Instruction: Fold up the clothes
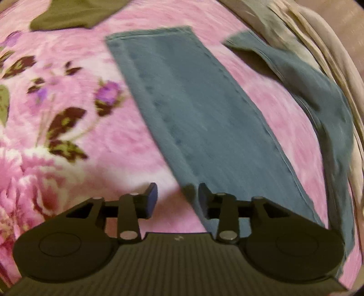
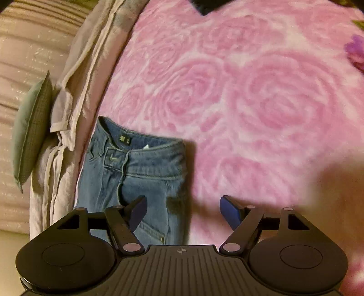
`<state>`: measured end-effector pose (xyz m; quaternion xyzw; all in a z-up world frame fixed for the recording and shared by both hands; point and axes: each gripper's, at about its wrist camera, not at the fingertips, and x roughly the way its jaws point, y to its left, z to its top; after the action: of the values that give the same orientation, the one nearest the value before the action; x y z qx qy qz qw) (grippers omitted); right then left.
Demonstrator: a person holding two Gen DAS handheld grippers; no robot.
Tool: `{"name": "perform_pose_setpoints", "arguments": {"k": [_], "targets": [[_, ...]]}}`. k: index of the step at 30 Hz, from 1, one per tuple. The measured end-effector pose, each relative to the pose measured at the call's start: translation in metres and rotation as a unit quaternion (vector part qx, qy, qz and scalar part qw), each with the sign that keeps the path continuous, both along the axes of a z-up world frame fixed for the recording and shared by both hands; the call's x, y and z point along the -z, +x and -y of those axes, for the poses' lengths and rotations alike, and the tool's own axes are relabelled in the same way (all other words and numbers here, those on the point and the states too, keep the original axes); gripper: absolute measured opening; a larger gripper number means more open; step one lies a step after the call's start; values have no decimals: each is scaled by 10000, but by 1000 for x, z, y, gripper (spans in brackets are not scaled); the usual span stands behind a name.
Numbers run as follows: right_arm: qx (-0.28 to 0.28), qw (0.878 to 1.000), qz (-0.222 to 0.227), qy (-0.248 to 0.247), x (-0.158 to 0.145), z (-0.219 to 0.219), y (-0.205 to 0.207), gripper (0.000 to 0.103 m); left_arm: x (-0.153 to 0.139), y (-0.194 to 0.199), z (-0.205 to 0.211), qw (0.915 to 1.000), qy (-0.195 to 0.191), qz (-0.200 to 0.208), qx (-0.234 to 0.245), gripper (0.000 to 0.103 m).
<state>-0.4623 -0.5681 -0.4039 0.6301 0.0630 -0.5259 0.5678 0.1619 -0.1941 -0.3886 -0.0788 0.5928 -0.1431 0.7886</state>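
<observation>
We are holding the left gripper (image 1: 177,199) low over a pink rose-patterned blanket (image 1: 91,141), its jaws parted by a moderate gap and gripping nothing. One leg of the blue jeans (image 1: 200,118) is lying flat, running from beside the right finger up toward 11 o'clock, its near edge just touching that finger's tip. A second leg is draping along 2 to 4 o'clock beside beige bedding (image 1: 318,34). An olive garment (image 1: 68,16) is sitting at 11 o'clock.

We are hovering the right gripper (image 2: 183,210) with its jaws spread wide and empty. The jeans' waistband (image 2: 136,145), buttoned and label showing, is lying at 10 o'clock, the left finger over the denim. A grey-green cushion (image 2: 29,136) is leaning at 9 o'clock.
</observation>
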Motion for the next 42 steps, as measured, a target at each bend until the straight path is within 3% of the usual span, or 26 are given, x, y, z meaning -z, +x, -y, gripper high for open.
{"name": "perform_pose_setpoints", "arguments": {"k": [3,5,7,9,10,11,12,14,17,21,24,28,31,32,33,34,35,36,38,42], "targets": [[-247,9995,-142,-147,2,12,10,75,11,12,-5,9985,-352,205,-374,42],[-208,9994,-165,-237,3,17,9,75,16,21,2,9967,-533,381,-473,58],[-169,9991,-189,-327,4,21,7,75,23,30,13,9958,-567,500,-510,61],[-129,9988,-212,-417,4,25,6,75,23,37,21,9963,-483,585,-416,49],[-110,9986,-224,-462,5,27,6,69,23,39,25,9966,-410,636,-319,20],[-89,9984,-234,-504,5,29,5,41,22,40,27,9969,-306,701,-179,7],[-20,9987,-207,-457,5,28,1,17,21,42,27,9968,-264,749,-64,7],[113,9991,-155,-370,5,26,-6,13,15,40,24,9960,-259,850,100,5],[-121,9957,-320,-864,-26,21,-9,10,-5,26,23,9923,-116,1160,427,4],[-25,9909,-351,-1299,-73,17,-28,9,-41,3,8,9894,-105,1296,648,4],[24,9896,-523,-1339,-101,7,-62,9,-63,-19,-12,9869,-215,1313,914,5],[312,9951,-697,-629,-86,-26,-114,9,-68,-68,-36,9782,74,1362,1569,6],[526,9952,-824,-94,-74,-50,-154,10,-48,-96,-52,9714,593,1251,1928,8],[595,9944,-871,88,-70,-58,-167,19,-41,-100,-56,9720,688,1183,1912,8],[603,9918,-1064,371,-63,-61,-170,39,-33,-105,-61,9724,783,1115,1896,9],[605,9903,-1205,346,-65,-64,-169,50,-29,-108,-65,9729,826,1080,1871,10],[607,9885,-1346,322,-67,-67,-169,74,-31,-109,-68,9739,758,1117,1826,12],[610,9866,-1487,297,-69,-70,-168,79,-33,-110,-70,9748,689,1155,1781,12],[613,9821,-1763,249,-72,-76,-167,79,-37,-109,-71,9755,575,1210,1747,12],[506,9809,-1857,282,-72,-70,-153,79,-41,-108,-73,9749,504,1251,1774,12]]}}
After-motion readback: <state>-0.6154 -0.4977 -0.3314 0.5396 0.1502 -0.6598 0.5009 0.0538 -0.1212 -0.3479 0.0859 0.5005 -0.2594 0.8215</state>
